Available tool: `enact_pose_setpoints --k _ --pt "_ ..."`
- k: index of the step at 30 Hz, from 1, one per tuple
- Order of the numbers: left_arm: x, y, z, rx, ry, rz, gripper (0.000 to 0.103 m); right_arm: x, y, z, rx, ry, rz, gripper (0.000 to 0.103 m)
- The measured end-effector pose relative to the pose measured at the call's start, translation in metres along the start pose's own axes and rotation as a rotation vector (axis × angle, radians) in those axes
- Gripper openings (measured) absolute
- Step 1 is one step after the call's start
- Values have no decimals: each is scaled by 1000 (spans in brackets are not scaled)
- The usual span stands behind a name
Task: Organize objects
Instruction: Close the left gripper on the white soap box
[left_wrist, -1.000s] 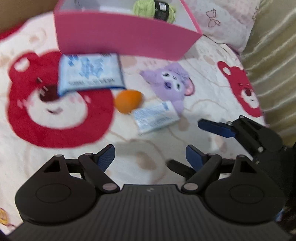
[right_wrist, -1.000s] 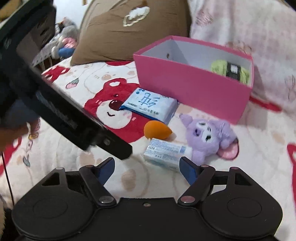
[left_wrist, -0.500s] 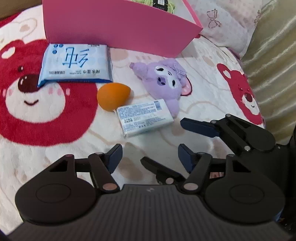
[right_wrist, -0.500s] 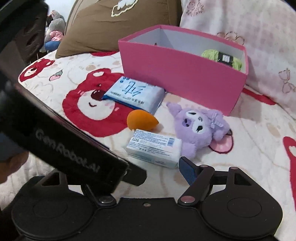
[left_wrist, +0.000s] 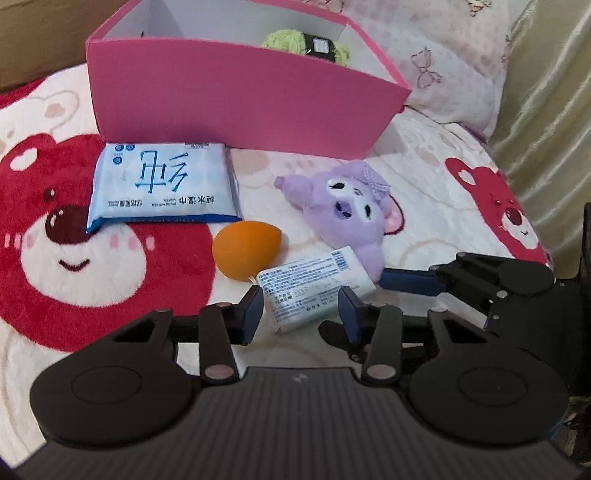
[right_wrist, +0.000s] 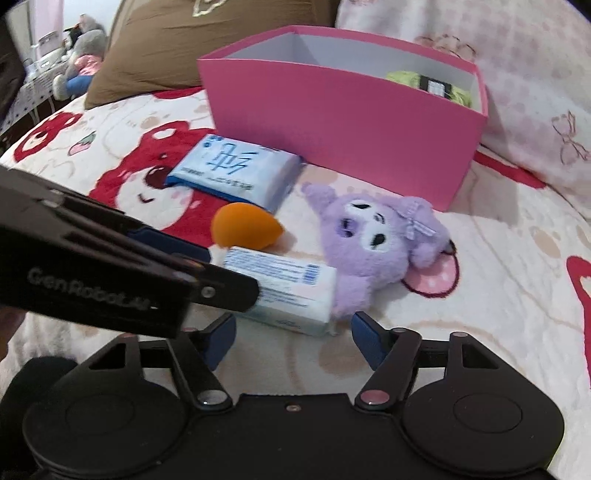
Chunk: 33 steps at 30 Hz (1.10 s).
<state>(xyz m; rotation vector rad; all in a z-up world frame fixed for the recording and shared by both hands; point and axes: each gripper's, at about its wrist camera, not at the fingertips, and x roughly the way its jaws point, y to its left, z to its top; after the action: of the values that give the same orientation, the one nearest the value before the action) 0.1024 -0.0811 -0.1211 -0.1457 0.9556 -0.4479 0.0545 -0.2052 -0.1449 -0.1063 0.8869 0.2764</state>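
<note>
- My left gripper (left_wrist: 301, 308) is down over the small white tissue pack (left_wrist: 314, 286), and its jaws have just been closing with the pack between them. The left pad sits at the pack's near corner and the right pad at its long edge, but I cannot tell whether they press yet.
- I come at it steeply from above because the pack lies flat on the bear-print blanket (left_wrist: 74, 280), so the narrow sides are the only faces I can pinch.
- My right gripper (right_wrist: 293, 334) hangs just short of the same pack, its jaws parted and holding nothing; they have just been narrowing. Its tip pokes in from the right of my left jaws, beside the purple plush toy (left_wrist: 347, 210).
- The orange sponge (left_wrist: 245, 254) lies just ahead and left of my left jaws, nearly touching the pack, so I judge a careless squeeze could nudge it.
- The large blue wipes pack (left_wrist: 159, 184) lies farther ahead, against the pink box (left_wrist: 236, 99).
- That box stands open beyond everything, green yarn (left_wrist: 306, 44) already inside, and I take it as the destination.
</note>
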Motion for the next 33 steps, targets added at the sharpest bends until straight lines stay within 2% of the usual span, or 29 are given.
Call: enact_pose_setpoints --k 2,5,8,12,14,21,24,30,33 --pt "4 2 0 -20 13 3 43 2 -4 -1 24 1 21 65" --pt "9 1 0 -17 25 8 43 4 -14 0 106 15 111 63" --pt "2 8 -3 -90 9 -61 44 7 -22 -1 181 33 159 64" --pt "-3 17 -7 -170 56 -63 44 2 -23 -2 211 47 223 64" --pt "-4 20 -8 -173 69 -62 44 1 -19 -3 193 51 240 65" --pt "5 21 -2 -92 76 43 42 8 -15 -3 152 49 167 67" --pt "11 23 -4 -150 114 -34 34 7 -12 -5 129 39 154 67" --pt "13 15 -8 -147 107 -20 33 6 0 -10 52 26 128 70" --pt "19 16 -7 -173 146 -8 33 8 4 -12 18 22 107 70"
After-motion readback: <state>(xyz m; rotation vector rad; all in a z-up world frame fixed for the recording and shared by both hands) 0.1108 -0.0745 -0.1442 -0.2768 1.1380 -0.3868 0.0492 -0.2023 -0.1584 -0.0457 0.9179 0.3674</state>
